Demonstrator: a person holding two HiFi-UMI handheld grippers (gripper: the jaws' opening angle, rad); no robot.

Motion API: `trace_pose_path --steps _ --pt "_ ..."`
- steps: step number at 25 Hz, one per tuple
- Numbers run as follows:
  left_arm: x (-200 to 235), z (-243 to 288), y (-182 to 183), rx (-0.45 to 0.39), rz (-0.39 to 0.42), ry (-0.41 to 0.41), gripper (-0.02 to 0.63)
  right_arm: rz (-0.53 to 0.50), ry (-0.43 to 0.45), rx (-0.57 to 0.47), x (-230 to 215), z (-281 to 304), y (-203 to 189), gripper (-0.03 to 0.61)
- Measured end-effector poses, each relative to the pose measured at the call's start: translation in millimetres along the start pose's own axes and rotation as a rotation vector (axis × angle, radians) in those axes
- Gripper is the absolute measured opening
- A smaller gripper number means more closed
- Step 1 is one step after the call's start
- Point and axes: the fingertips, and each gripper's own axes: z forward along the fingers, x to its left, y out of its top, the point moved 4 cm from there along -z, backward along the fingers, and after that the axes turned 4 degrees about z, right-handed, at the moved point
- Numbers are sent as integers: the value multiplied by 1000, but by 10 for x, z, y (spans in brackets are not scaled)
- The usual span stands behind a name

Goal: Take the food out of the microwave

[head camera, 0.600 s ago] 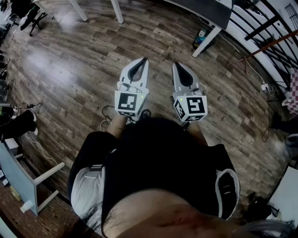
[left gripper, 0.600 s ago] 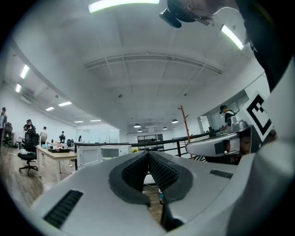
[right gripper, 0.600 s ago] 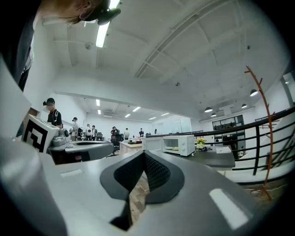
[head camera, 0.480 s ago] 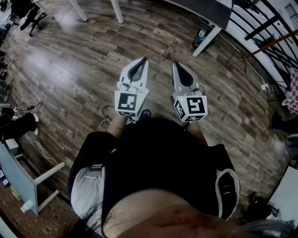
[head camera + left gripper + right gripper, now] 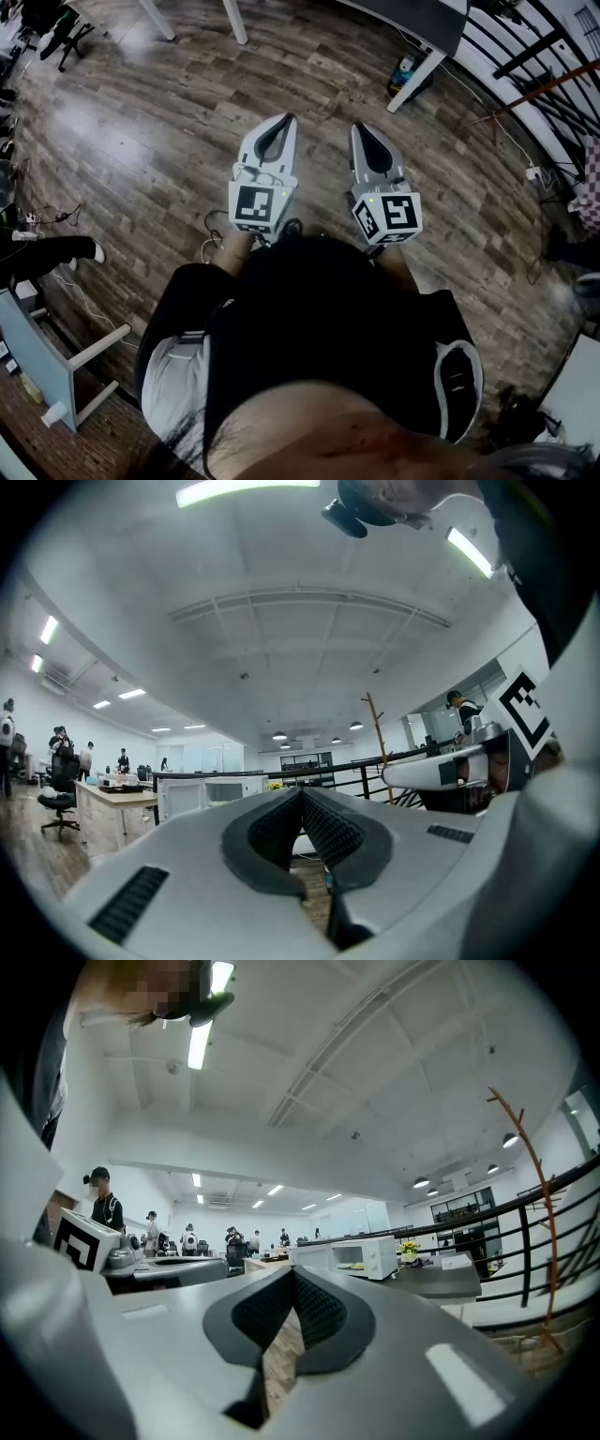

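A white microwave (image 5: 361, 1255) stands far off on a grey table (image 5: 441, 1283) in the right gripper view, its door window lit. The left gripper view shows the same white microwave (image 5: 202, 797) behind a dark railing. No food can be made out. In the head view both grippers are held level in front of the person's body, side by side over the wooden floor. My left gripper (image 5: 289, 120) (image 5: 301, 794) is shut and empty. My right gripper (image 5: 359, 128) (image 5: 293, 1274) is shut too, with nothing between its pads.
White table legs (image 5: 234, 23) and a dark tabletop (image 5: 417, 19) lie ahead. A black railing (image 5: 525, 56) runs at the right. Cables (image 5: 211, 246) trail on the floor near my feet. A bystander's leg (image 5: 52, 253) and a white desk frame (image 5: 89, 352) are at the left.
The bystander's leg at the left edge has stepped further into the picture. Both grippers stay shut and have hardly shifted.
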Motion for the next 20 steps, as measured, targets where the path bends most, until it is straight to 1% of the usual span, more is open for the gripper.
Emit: trace_pose_path --steps 7,16,20 --pt "-72 37 29 -3 5 9 6 -37 -8 -7 -122 -52 32 2" --pt "-209 155 27 3 15 39 6 -20 26 -23 -338 -86 46 2" --pt "-304 223 31 7 -3 48 6 -13 47 -35 -468 -133 66 2"
